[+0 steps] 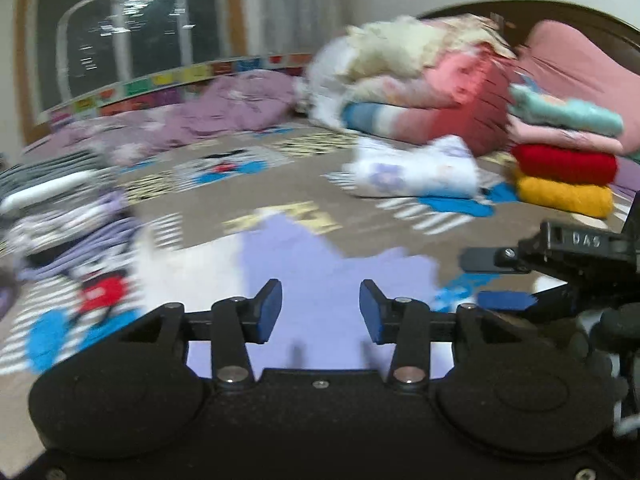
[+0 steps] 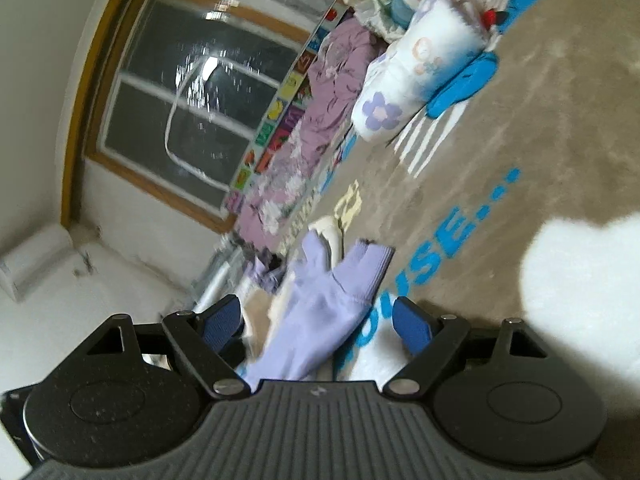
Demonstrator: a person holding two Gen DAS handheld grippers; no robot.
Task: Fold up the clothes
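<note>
A lavender and white garment point(image 1: 320, 272) lies on the printed grey bedspread point(image 1: 200, 248) just ahead of my left gripper point(image 1: 320, 308), which is open and empty above it. My right gripper point(image 1: 496, 280) shows at the right of that view, open. In the right wrist view, tilted, the right gripper point(image 2: 318, 324) is open with the lavender sleeve point(image 2: 324, 300) lying between its blue pads point(image 2: 412, 326), not pinched. A white part of the garment point(image 2: 580, 280) lies to the right.
A folded stack point(image 1: 564, 160) of teal, pink, red and yellow knits stands at the right. A white flowered bundle point(image 1: 416, 172), a heap of blankets point(image 1: 420, 80), purple bedding point(image 1: 224, 112) and a loose clothes pile point(image 1: 68, 216) ring the bedspread. A window point(image 2: 192, 96) is behind.
</note>
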